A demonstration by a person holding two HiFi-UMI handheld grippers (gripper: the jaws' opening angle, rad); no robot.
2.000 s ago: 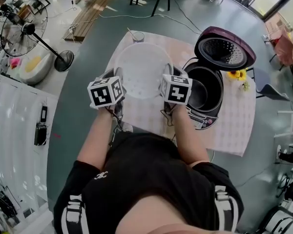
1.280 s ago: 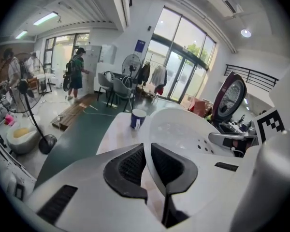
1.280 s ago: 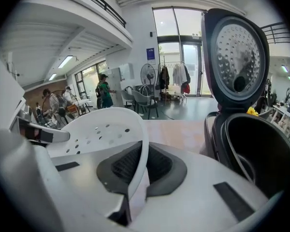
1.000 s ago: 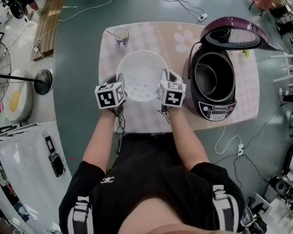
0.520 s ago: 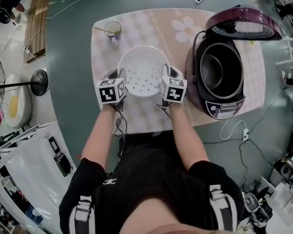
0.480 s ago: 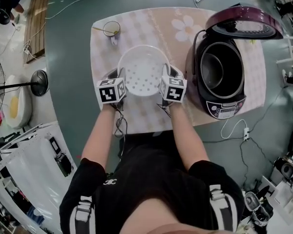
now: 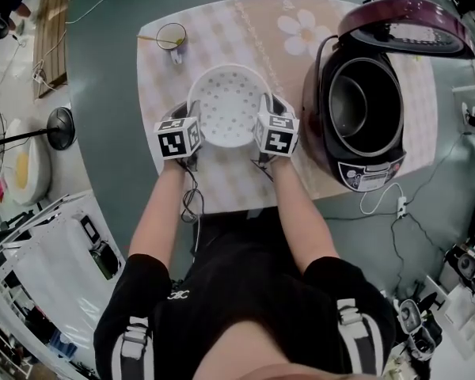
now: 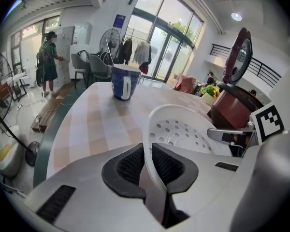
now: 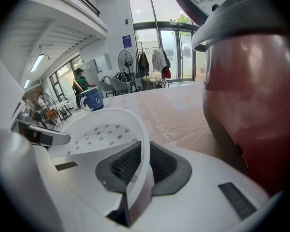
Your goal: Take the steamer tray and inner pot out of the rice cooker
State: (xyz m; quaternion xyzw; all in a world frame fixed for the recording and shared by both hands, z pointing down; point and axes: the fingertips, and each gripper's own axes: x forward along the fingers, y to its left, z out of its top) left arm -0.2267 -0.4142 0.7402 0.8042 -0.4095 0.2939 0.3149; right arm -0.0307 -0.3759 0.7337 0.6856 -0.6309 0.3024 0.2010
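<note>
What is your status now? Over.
Left gripper and right gripper shut on opposite rims of tray. Tray out, over table, beside cooker. Pot not yet out. Mug far off, way clear.

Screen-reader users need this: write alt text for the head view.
Seen from above, a person grips a white perforated steamer tray by opposite rims with the left claw and right claw, above a checked table. An open rice cooker holding its inner pot stands to the right.
</note>
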